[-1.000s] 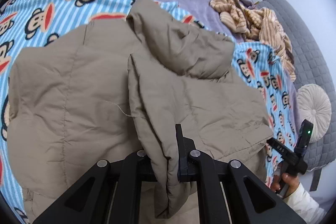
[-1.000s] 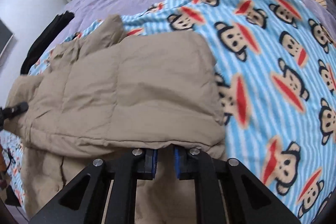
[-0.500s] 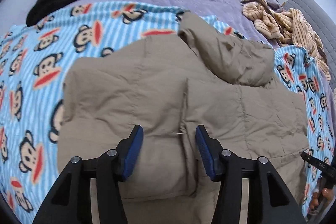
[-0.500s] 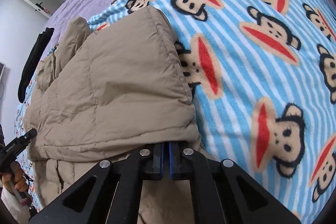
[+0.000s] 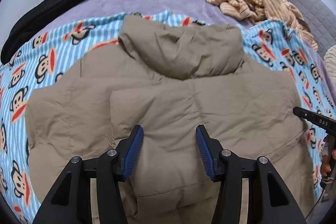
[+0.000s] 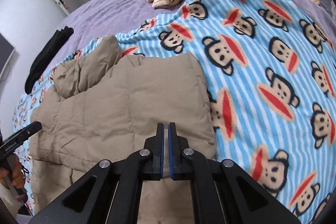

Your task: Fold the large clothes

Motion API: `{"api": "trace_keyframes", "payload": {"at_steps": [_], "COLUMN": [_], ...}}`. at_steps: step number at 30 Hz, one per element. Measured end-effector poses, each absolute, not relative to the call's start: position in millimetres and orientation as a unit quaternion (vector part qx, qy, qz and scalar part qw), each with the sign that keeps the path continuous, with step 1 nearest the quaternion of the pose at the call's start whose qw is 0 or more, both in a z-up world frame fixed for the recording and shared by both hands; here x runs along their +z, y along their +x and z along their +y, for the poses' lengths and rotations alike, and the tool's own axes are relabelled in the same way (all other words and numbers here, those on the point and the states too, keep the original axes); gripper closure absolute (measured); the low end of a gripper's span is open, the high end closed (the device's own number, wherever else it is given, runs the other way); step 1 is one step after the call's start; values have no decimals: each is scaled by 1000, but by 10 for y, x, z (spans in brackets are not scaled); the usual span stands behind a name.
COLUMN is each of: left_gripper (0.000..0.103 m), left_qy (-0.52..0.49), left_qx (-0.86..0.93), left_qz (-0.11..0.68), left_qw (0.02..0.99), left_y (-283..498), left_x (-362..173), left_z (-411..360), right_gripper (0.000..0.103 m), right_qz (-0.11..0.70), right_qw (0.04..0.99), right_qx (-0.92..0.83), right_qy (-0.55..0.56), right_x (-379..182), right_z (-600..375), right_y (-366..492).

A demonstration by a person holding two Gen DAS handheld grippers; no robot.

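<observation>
- The left gripper (image 5: 169,147) has let go — its jaws now stand apart and empty above the tan puffer jacket (image 5: 159,102), both sides now folded in.
- The right gripper (image 6: 166,136) is shut, holding nothing.
- Jacket lies mid-blanket; the monkey-print blanket (image 6: 273,77) stays bare toward three o'clock — the striped heap (image 5: 256,1) sits at one o'clock.

Left wrist camera looking steeply down, close above tan jacket (image 5: 168,98), facing toward grey headboard (image 5: 304,3). Right wrist camera hovering close over jacket's right edge. Both sharing jacket, monkey blanket (image 6: 262,77), striped clothes (image 5: 252,1).
</observation>
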State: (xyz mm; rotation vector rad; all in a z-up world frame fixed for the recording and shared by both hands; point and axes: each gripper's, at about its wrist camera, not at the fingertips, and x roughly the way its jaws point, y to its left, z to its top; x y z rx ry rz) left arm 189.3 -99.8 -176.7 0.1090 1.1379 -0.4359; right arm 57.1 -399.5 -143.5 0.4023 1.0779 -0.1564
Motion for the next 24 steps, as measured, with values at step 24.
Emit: {"api": "trace_keyframes", "payload": {"at_steps": [24], "left_gripper": [49], "left_qy": [62], "left_qx": [-114], "left_qz": [558], "left_qw": [820], "left_y": [1597], "left_x": [-1565], "left_z": [-400], "right_gripper": [61], "right_qz": [539], "right_qw": [802], "right_qx": [-107], "right_qy": [234], "right_x": [-1577], "right_z": [-4115], "right_y": [65]}}
